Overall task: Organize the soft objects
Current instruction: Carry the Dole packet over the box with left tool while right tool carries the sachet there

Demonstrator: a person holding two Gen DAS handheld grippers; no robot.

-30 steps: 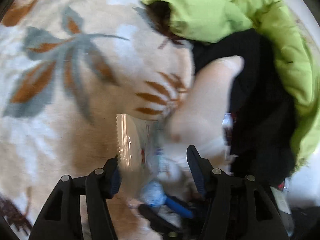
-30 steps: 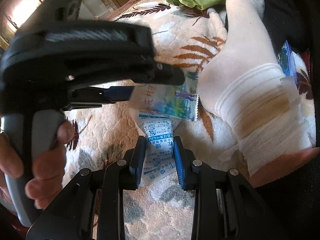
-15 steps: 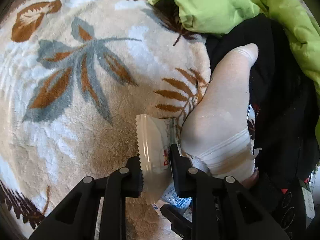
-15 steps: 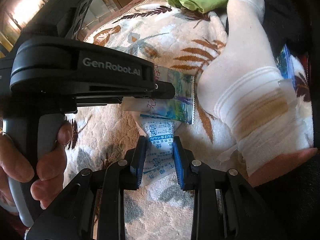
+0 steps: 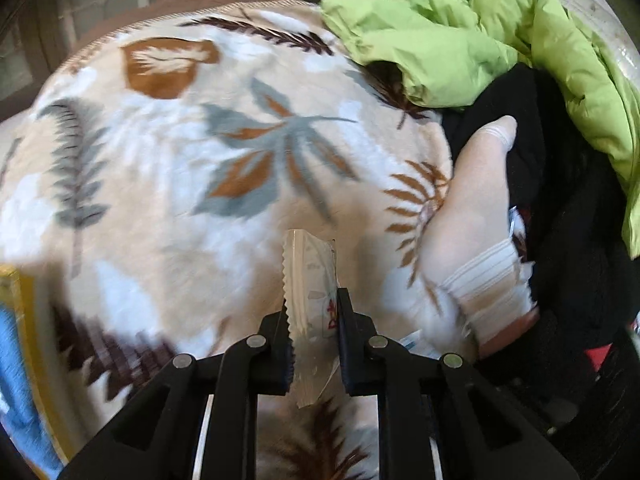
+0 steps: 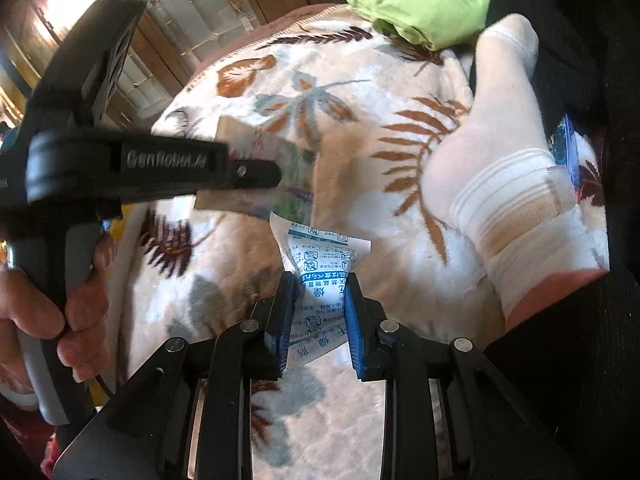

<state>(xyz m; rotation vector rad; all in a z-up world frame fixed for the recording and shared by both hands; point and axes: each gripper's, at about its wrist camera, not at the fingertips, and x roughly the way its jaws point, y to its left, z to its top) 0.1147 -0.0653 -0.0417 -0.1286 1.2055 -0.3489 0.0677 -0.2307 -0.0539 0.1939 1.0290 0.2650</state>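
Left gripper (image 5: 312, 312) pinches a packet (image 5: 308, 280); right gripper (image 6: 318, 296) pinches a sachet (image 6: 320, 264), sock (image 6: 500, 168) at two o'clock.

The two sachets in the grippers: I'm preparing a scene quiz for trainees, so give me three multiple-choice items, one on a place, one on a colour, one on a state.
1. Where does the green garment lie?
A. at the far edge of the leaf-pattern blanket, beside the black clothing
B. between the left gripper's jaws
C. over the white sock

2. What colour is the print on the sachet in the right gripper?
A. red
B. blue
C. black

3. What is the state of the left gripper?
A. wide open and bare
B. shut on the sock
C. shut on a packet

Answers: 1 A, it is bunched at the blanket's far side. 2 B, blue characters on white. 3 C, its jaws, which have just been closing, pinch the serrated-edge packet, while the white sock lies apart.
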